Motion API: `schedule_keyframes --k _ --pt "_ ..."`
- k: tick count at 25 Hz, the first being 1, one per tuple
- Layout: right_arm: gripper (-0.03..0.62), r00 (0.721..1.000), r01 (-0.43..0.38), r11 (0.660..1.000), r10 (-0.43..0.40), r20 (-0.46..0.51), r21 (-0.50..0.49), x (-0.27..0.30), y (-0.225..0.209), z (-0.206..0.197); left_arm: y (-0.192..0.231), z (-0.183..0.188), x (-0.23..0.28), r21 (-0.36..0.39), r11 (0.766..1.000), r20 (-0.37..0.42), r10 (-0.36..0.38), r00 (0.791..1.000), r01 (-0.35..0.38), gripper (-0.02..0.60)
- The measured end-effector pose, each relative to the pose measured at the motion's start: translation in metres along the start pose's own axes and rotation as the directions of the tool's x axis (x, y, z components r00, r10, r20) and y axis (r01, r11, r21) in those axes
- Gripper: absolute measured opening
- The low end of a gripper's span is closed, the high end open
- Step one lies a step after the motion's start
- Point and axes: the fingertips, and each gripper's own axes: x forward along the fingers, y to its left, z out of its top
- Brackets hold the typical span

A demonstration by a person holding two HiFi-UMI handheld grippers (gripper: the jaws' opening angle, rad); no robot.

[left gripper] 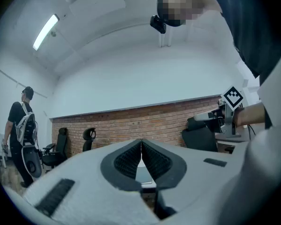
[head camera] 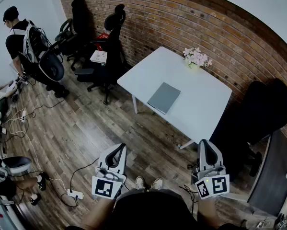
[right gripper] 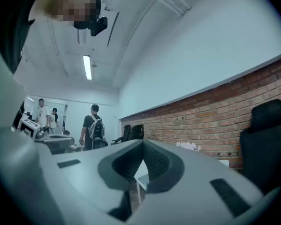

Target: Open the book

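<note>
Two clenched, empty grippers, left gripper (head camera: 120, 147) and right gripper (head camera: 204, 143), face one closed book (head camera: 164, 97) on one table (head camera: 193, 92)

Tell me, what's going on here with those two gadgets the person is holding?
A person is standing on the wooden floor a little way back from a white table, holding the left hand-held gripper and the right hand-held gripper out level. Both have their jaws shut with nothing between them. A grey book lies closed and flat on the table, untouched, with a small bunch of flowers near the brick wall. Opening the book has not begun.
</note>
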Motion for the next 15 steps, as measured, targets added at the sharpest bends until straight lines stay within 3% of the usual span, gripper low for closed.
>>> schedule_keyframes --k 6,11,15 --pt "0.014 1.000 -0.022 1.000 0.022 -0.010 0.009 0.002 -0.010 -0.003 -0.010 0.002 0.007 0.002 1.000 -0.007 0.009 1.000 -0.009 0.026" --pt "0.014 0.996 -0.081 0.992 0.083 -0.018 0.101 -0.001 -0.016 -0.017 -0.022 0.001 0.003 0.021 0.999 -0.028 0.028 0.999 -0.027 0.026" --pt "0.014 0.994 -0.097 0.989 0.103 -0.046 0.112 0.005 -0.024 -0.038 -0.024 -0.010 -0.002 0.029 0.998 -0.064 0.061 0.996 -0.059 0.026"
